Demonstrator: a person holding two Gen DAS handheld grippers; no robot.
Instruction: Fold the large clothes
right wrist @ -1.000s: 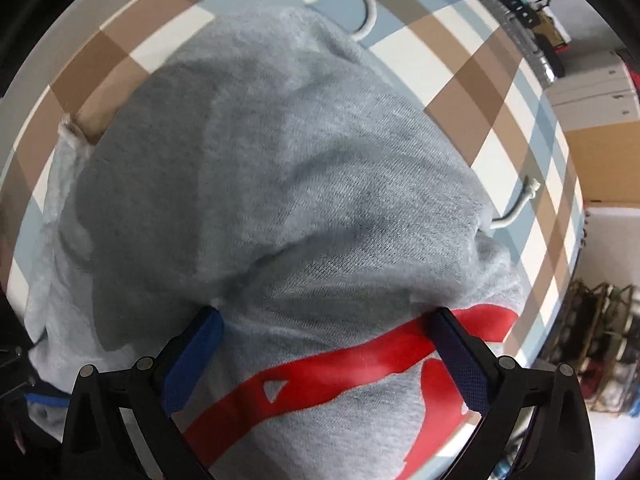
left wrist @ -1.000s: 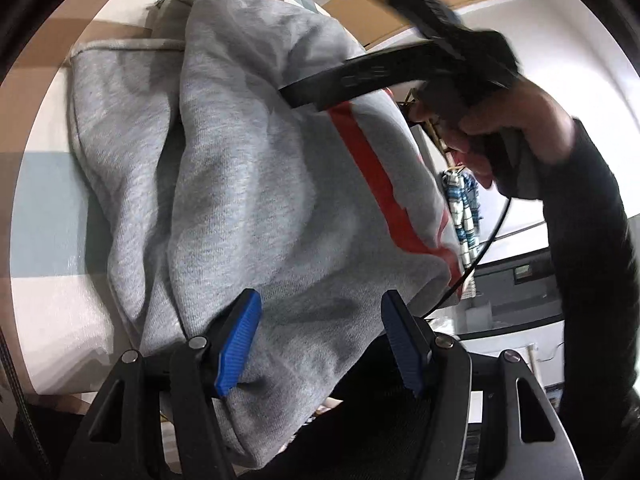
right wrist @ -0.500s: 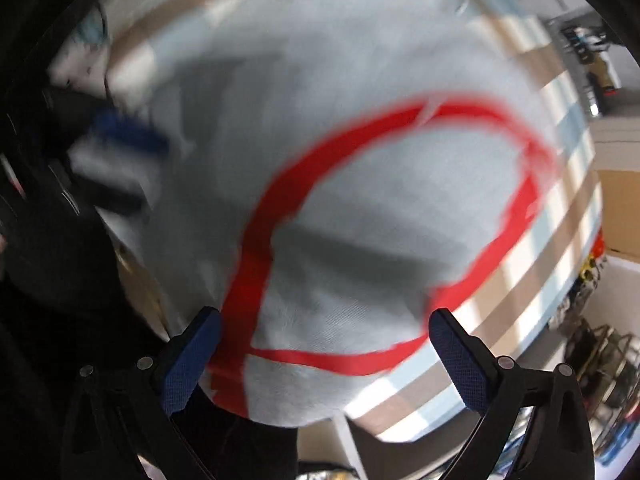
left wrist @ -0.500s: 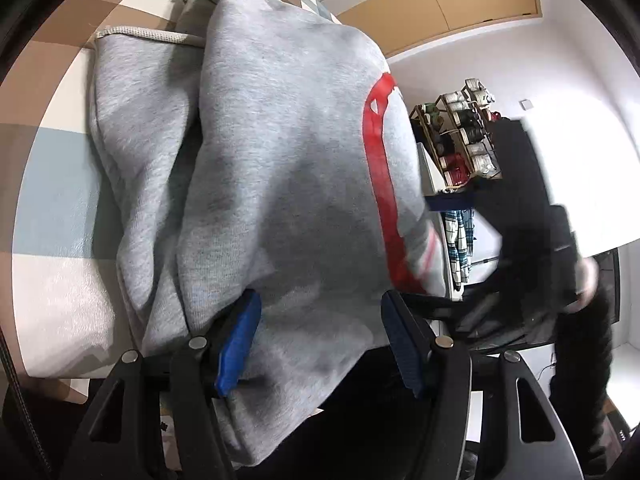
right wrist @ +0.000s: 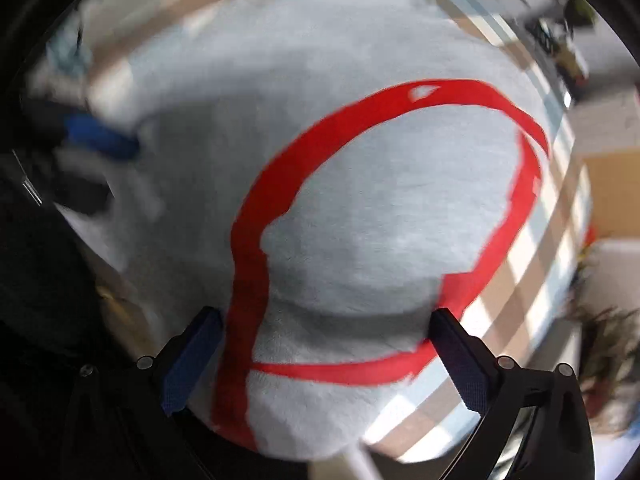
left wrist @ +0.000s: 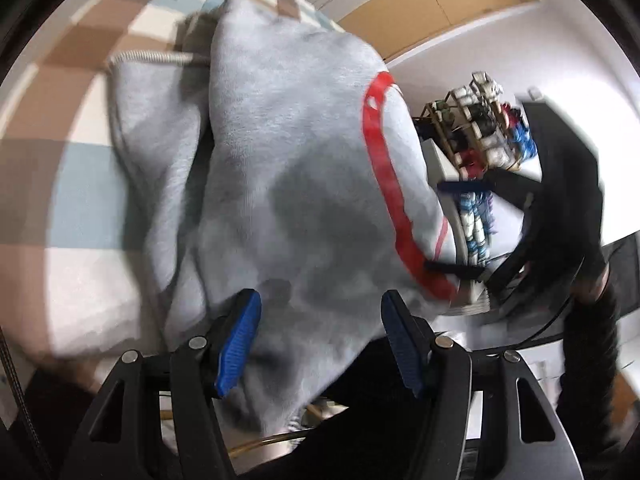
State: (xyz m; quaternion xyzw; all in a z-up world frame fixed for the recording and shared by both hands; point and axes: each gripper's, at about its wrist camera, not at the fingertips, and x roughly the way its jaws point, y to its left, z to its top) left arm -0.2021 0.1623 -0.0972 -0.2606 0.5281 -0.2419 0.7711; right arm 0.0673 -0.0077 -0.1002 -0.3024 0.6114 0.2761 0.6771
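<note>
A grey hoodie with a red printed outline (left wrist: pixel 288 168) lies folded in a bundle on the checked surface (left wrist: pixel 72 184). It also fills the right wrist view (right wrist: pixel 360 208). My left gripper (left wrist: pixel 320 340) is open, its blue pads on either side of the hoodie's near edge. My right gripper (right wrist: pixel 324 356) is open wide over the red print, near the bundle's near edge. The right gripper also shows blurred at the right of the left wrist view (left wrist: pixel 456 228). The left gripper's blue pad shows blurred at the left of the right wrist view (right wrist: pixel 100 140).
The checked brown, white and blue cloth (right wrist: pixel 532 264) covers the surface around the hoodie. A wooden rack of small items (left wrist: pixel 476 128) and wooden cupboards (left wrist: pixel 448 0) stand beyond the far edge. The person's dark sleeve (left wrist: pixel 592 352) is at the right.
The right gripper has swung from above the hoodie's middle to its near right corner, so its view turned onto the red print. The left gripper has stayed at the near edge.
</note>
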